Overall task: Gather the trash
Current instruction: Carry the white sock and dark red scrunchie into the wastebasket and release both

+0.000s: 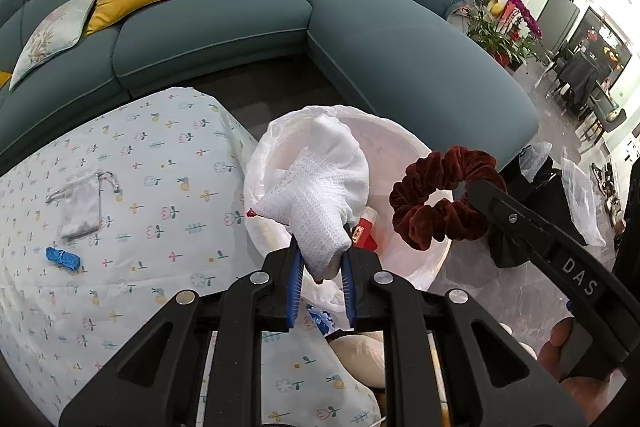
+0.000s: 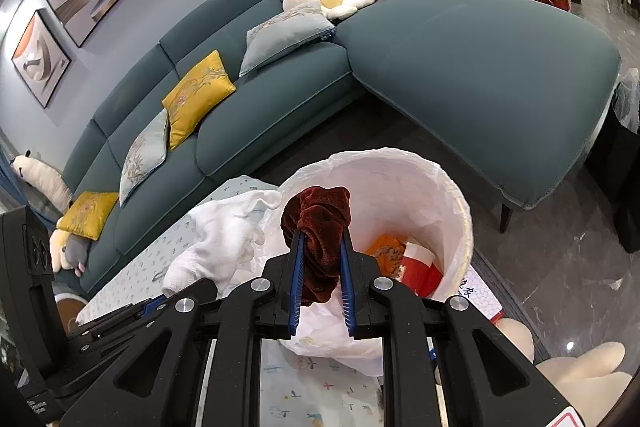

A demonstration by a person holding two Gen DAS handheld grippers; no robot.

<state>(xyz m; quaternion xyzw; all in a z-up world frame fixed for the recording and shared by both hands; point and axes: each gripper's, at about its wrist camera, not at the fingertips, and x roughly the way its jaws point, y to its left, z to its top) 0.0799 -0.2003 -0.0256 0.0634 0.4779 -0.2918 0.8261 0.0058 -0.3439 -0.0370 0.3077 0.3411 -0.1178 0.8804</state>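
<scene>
My left gripper [image 1: 322, 254] is shut on a white knitted cloth [image 1: 320, 191], which hangs over the near left rim of a white-lined bin [image 1: 404, 135]. To its right, my right gripper [image 1: 478, 191] is clamped on a dark red velvet scrunchie [image 1: 436, 199] above the bin's right side. In the right wrist view the right gripper [image 2: 321, 241] pinches the scrunchie [image 2: 320, 223] over the bin [image 2: 454, 195]. The white cloth [image 2: 224, 239] and the left gripper [image 2: 156, 302] lie to the left. A red packet [image 2: 420, 269] and orange scrap [image 2: 386, 247] lie in the bin.
A table with a flowered cloth [image 1: 152, 147] carries a grey drawstring pouch [image 1: 82, 205] and a small blue wad [image 1: 62, 259]. A teal corner sofa [image 1: 380, 39] with cushions stands behind. A dark bag [image 1: 536, 183] stands right of the bin. A hand [image 1: 560, 343] holds the right gripper.
</scene>
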